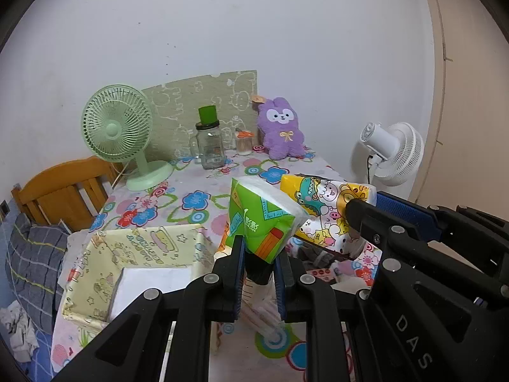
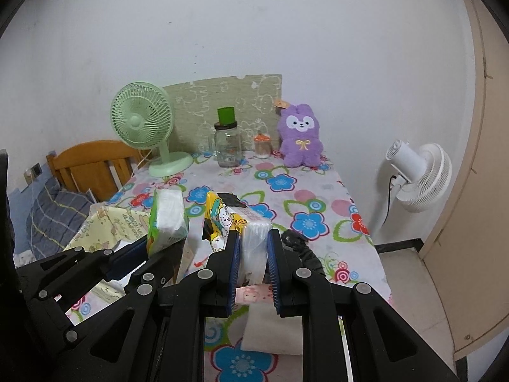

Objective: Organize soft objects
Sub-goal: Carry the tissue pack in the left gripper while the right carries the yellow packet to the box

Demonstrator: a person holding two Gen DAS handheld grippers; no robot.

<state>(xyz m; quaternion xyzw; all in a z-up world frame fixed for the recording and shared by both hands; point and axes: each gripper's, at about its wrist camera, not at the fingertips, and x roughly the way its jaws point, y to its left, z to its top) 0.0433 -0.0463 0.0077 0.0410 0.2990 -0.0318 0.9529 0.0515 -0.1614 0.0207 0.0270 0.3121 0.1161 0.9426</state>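
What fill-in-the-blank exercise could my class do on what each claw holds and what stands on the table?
1. The left claw is shut on the ____ tissue pack.
2. The right claw grips the cartoon tissue pack, whose wrapper is mainly ____.
3. The plush rabbit at the table's far edge is ____.
4. The glass jar stands between the plush rabbit and the green ____.

Missing words: green; yellow; purple; fan

Table under flower-print plastic cloth [image 2: 305, 191]. At the far edge: mint-green desk fan [image 2: 143, 127], glass jar with green lid [image 2: 227, 146], purple plush rabbit [image 2: 300, 137]. Pale yellow cartoon-print box [image 1: 140, 254] sits near left.
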